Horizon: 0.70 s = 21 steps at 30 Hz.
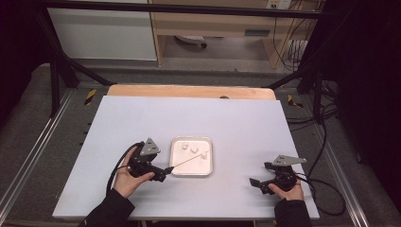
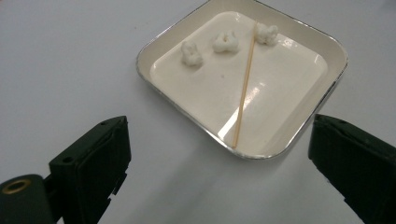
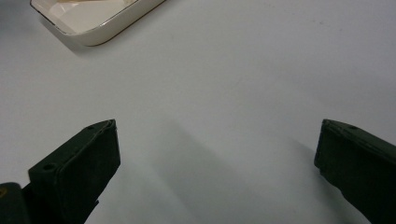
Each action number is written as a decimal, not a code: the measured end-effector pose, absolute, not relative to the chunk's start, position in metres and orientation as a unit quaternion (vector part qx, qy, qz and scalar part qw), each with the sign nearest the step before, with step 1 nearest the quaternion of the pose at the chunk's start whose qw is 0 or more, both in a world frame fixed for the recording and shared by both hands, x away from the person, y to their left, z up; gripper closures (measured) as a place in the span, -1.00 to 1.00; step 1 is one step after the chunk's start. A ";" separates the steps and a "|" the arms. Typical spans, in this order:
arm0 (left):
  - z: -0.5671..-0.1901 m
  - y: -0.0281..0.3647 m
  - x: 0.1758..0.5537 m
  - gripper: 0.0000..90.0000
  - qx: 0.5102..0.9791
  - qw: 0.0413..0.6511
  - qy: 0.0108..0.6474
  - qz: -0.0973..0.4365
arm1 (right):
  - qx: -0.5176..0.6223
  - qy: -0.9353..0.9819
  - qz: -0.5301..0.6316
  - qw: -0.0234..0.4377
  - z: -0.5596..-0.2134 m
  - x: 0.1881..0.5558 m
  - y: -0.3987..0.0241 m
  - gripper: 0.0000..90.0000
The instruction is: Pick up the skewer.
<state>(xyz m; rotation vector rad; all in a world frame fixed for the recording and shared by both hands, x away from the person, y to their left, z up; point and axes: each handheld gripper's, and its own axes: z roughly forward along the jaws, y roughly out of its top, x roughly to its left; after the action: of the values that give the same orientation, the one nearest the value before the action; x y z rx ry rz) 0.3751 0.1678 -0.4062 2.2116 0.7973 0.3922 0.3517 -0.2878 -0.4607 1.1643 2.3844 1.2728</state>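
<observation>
- The left gripper [image 1: 166, 171] sits just beside the near-left rim of the square tray [image 2: 177, 100], its jaws spread wide with nothing between them; in the left gripper view they frame the tray's near corner.
- The right gripper [image 1: 255, 182] rests well apart on the bare white tabletop [image 1: 246, 127], also released and holding nothing.
- A thin wooden skewer [image 2: 243, 95] lies slanted across the tray, its near end propped on the rim by the corner closest to the left gripper, its far end touching one of the marshmallow pieces [image 2: 266, 32].
- Two more white pieces [image 2: 191, 53] [image 2: 225, 42] lie apart from the stick, toward the tray's far side.
- The skewer looks very light, stiff but easy to snap, and too slim for a loose grip; it would likely roll or slip on the glossy tray.
- The best hold, I judge, is the near end where it overhangs the rim: the jaws can close across it there without scraping the tray floor.
- The white pieces look soft and squashy; a hard pinch would deform them, so spearing suits them better than clamping.
- The tray itself seems light and may slide on the smooth table if nudged; its raised rim is the one thing standing in the way of a low approach.
- Nothing else lies near the tray.
</observation>
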 end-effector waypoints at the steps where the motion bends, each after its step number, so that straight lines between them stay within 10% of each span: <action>1: -0.406 0.166 0.376 -0.86 0.863 0.369 0.310 0.152 | 0.394 0.806 0.430 0.099 -0.461 0.352 -0.288 -0.98; 21: -0.421 0.107 0.400 -0.17 0.888 0.329 0.299 0.119 | 0.393 0.807 0.430 0.098 -0.461 0.352 -0.288 -0.98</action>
<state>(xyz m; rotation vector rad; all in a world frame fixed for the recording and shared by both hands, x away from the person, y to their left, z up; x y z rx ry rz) 0.4000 0.1075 -0.4209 2.3227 0.7835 0.3126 0.3519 -0.2876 -0.4608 1.1639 2.3885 1.2725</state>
